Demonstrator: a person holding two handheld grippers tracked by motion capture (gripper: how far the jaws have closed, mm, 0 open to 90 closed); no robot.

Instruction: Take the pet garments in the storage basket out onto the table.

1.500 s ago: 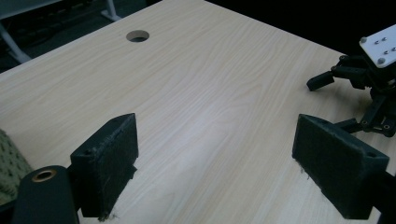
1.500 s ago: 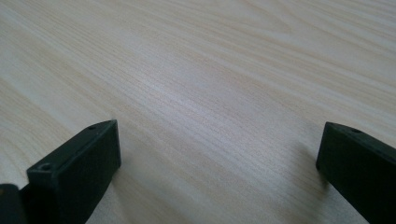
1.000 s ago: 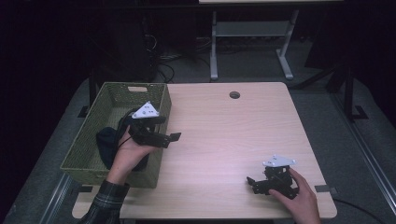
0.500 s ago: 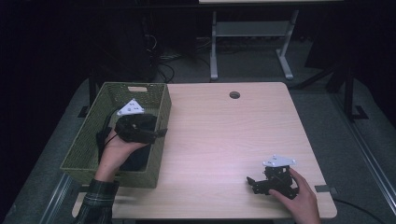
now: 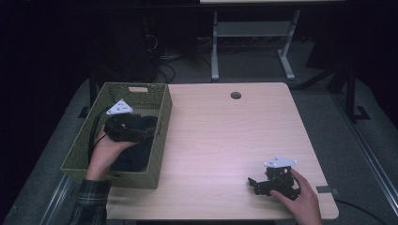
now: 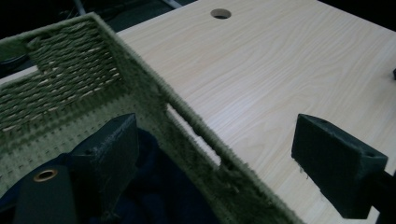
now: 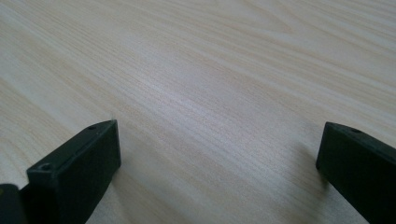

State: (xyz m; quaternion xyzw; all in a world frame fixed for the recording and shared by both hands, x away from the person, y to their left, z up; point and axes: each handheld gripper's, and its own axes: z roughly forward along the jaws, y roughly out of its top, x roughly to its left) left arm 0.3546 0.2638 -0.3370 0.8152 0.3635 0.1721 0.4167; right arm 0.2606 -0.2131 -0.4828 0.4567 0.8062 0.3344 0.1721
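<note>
Dark cloth (image 5: 136, 145) lying inside the woven basket (image 5: 162, 123) at the table's (image 5: 225, 140) left edge; left gripper (image 5: 141, 133), over the tabletop a second ago, now above the cloth, jaws spread and empty, suggesting a pick-up is near; right gripper (image 5: 256, 183) resting on the tabletop, jaws apart.

Both grippers held low, jaws spread wide.
The left gripper (image 5: 141, 133) sits in a palm-up left hand (image 5: 105, 150), plaid-sleeved forearm behind it; the right gripper (image 5: 254, 183), gripped from behind by the right hand (image 5: 300, 197), points leftward with nothing between its jaws.
</note>
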